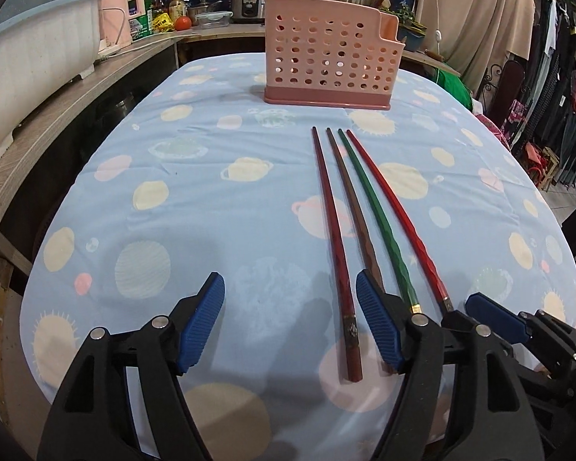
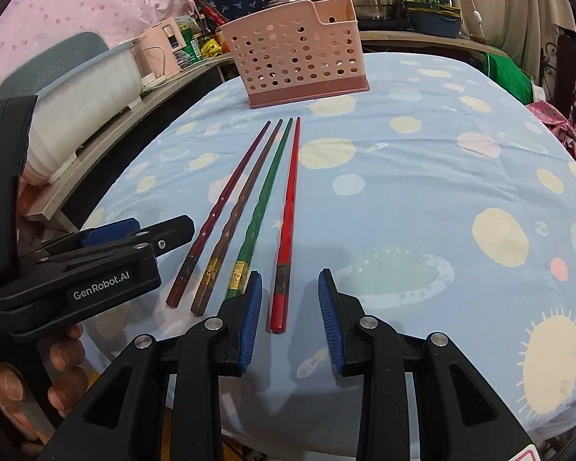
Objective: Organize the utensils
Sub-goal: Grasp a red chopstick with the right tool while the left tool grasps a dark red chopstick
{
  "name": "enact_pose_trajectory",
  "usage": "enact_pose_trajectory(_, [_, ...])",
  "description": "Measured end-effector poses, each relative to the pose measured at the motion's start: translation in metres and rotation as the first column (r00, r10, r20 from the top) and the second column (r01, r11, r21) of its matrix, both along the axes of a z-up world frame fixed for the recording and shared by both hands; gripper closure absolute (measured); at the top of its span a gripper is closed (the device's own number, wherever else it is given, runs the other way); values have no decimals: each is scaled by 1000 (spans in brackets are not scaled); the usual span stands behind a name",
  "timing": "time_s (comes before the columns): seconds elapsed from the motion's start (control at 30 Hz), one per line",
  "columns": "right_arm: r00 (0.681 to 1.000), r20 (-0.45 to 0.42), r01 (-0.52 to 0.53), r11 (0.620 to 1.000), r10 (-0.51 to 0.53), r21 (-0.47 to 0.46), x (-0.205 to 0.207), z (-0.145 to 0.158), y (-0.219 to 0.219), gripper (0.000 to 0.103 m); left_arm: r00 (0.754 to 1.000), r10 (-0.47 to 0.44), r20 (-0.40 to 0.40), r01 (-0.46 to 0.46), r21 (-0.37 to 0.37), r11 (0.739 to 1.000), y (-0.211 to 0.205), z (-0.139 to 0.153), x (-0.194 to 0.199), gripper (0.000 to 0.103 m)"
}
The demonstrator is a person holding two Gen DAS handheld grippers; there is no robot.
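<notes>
Through my left wrist camera, my left gripper (image 1: 290, 320) hangs over a worktop (image 1: 172, 207) draped in a pale blue cloth printed with planets and suns. Its jaws stand wide apart, gripping nothing; the butt of the dark red chopstick (image 1: 336, 253) lies on the cloth between them, nearer my right-hand pad, with no pad touching it. The brown chopstick (image 1: 351, 211) runs under that pad's tip; the green chopstick (image 1: 376, 215) and bright red chopstick (image 1: 395, 215) lie just beyond it. All four point away from me toward the pink perforated holder (image 1: 330, 53), which stands upright near the worktop's far edge. To my left the cloth is bare right up to its rounded edge, then a wooden shelf (image 1: 57, 115) carrying a white tub (image 1: 30, 50). Far back stand pots and bottles; clothes hang on the right. My right gripper (image 1: 495, 317) shows at the lower right.

Through my right wrist camera, my right gripper (image 2: 290, 319) straddles the butt of the bright red chopstick (image 2: 288, 226), jaws partly parted with a gap on either side, so nothing is clamped. The green chopstick (image 2: 267, 196), brown chopstick (image 2: 242, 199) and dark red chopstick (image 2: 222, 203) lie just left of my left pad. The holder (image 2: 299, 65) stands straight ahead. To my right the cloth (image 2: 441, 192) lies bare out to the edge. My left gripper (image 2: 134, 236) sits at my left, fingers (image 2: 65, 353) of my hand wrapped round its grip.
</notes>
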State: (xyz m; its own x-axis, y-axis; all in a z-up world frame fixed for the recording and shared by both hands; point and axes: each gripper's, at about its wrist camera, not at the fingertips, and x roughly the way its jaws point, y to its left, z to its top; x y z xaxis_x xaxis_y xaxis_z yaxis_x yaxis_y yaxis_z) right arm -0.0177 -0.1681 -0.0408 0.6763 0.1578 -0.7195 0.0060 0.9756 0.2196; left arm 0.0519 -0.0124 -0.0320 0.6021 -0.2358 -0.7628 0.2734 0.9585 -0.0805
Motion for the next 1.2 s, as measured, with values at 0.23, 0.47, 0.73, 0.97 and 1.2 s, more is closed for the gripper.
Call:
enact_pose_trajectory(0.23, [1000,18,1,999,-1,-42,-3,-1,4,76,1000,-9,0,9,23,1000,0,-7,-7,35])
enact_pose_trajectory(0.47, [1000,29,2,997,0,-75,-4,-2,6,77,1000,-23,5,23,45,999,-4,-12,-12,35])
enact_pose_trajectory(0.73, [999,36,13,995,-9,-101,-5,-3,6,86,1000,-25,15,24,60,998,-6,-15,-16,35])
enact_pose_trajectory(0.97, [999,39,26,995,-22,-100,-5,-3,3,93,1000,-23,19,22,61,998,-6,-14,-17,44])
enact_pose_trajectory(1.2, [999,38,30,995,-27,-95,-5,-3,1,95,1000,-17,14,17,43,999,0,-12,-15,72])
